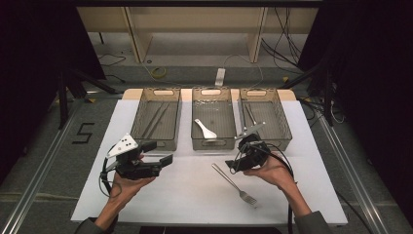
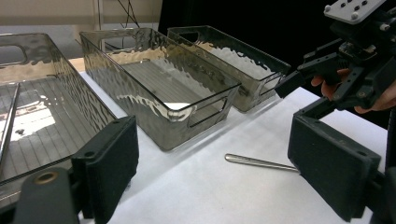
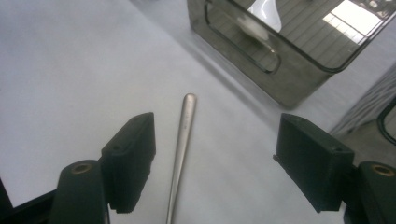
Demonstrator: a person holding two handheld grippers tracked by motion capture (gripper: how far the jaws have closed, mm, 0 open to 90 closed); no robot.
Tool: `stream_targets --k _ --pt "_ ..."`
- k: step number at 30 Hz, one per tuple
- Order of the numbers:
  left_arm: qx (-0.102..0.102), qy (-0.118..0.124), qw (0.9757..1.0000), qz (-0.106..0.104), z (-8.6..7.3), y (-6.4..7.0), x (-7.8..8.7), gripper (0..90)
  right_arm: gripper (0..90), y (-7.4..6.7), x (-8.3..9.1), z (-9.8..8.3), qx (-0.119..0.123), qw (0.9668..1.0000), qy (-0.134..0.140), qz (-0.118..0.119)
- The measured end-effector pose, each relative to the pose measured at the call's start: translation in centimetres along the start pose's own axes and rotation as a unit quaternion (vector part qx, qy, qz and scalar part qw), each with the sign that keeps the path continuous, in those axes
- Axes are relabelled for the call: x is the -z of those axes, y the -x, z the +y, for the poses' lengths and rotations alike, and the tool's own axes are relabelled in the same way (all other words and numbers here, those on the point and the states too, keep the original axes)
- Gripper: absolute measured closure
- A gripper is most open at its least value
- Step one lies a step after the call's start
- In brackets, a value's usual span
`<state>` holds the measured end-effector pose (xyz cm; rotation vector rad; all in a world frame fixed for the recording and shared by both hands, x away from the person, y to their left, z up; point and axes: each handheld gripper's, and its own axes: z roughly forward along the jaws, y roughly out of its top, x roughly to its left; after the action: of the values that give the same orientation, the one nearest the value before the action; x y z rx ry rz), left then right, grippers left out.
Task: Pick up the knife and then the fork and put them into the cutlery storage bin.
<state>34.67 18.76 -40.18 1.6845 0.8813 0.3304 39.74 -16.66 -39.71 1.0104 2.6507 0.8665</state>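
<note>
lower right gripper point(image 3: 215, 163), jaws spread, straight over fork handle point(image 3: 183, 140) between them, centre it, then pinch just above tabletop point(image 3: 70, 70).

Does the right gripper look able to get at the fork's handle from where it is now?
Probably yes. The right gripper hangs open just above the fork, whose handle lies bare on the white table between its jaws, untouched.

Right hand-held gripper point(image 1: 233, 167) above fork point(image 1: 234, 184) handle
</note>
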Motion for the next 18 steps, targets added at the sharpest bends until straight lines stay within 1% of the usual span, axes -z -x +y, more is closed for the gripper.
stream_targets --k 2,3,4,7,9,10,11,12,13,14,18 --pt "0.0 0.001 1.0 -0.001 0.0 0.0 0.0 16.0 28.5 -0.1 -0.1 0.0 0.004 1.0 0.0 -0.001" --pt "0.0 0.001 1.0 -0.001 0.0 0.0 0.0 15.9 28.4 -0.2 -0.2 0.0 0.002 1.0 -0.001 0.0" --pt "0.0 0.0 1.0 -0.001 0.0 0.0 0.0 15.9 28.4 -0.2 -0.2 0.0 0.007 1.0 0.0 0.0" --pt "0.0 0.001 1.0 -0.001 0.0 0.0 0.0 16.0 28.5 -0.4 -0.3 0.0 0.005 1.0 -0.005 0.002" --pt "0.0 0.0 1.0 -0.001 0.0 0.0 0.0 16.0 28.5 -0.5 -0.3 -0.1 0.011 0.9999 -0.003 0.004" --pt "-0.001 0.0 1.0 -0.001 0.0 0.0 0.0 16.0 28.5 -0.6 -0.3 -0.1 0.01 0.9999 -0.007 0.005" --pt "-0.001 0.0 1.0 -0.001 0.0 0.0 0.0 16.0 28.5 -0.7 -0.4 -0.1 0.014 0.9999 -0.007 0.007" --pt "0.0 0.001 1.0 -0.001 0.0 0.0 0.0 16.0 28.6 -0.8 -0.4 -0.1 0.011 0.9999 -0.011 0.007" --pt "0.0 0.0 1.0 -0.001 0.0 0.0 0.0 16.0 28.8 -0.9 -0.6 -0.1 0.017 0.9997 -0.012 0.009" --pt "-0.001 0.0 1.0 -0.001 0.0 0.0 0.0 16.0 29.0 -1.0 -0.6 -0.2 0.017 0.9996 -0.018 0.011" --pt "-0.001 0.0 1.0 -0.001 0.0 0.0 0.0 16.0 29.8 -1.3 -0.9 -0.2 0.02 0.9994 -0.027 0.011"
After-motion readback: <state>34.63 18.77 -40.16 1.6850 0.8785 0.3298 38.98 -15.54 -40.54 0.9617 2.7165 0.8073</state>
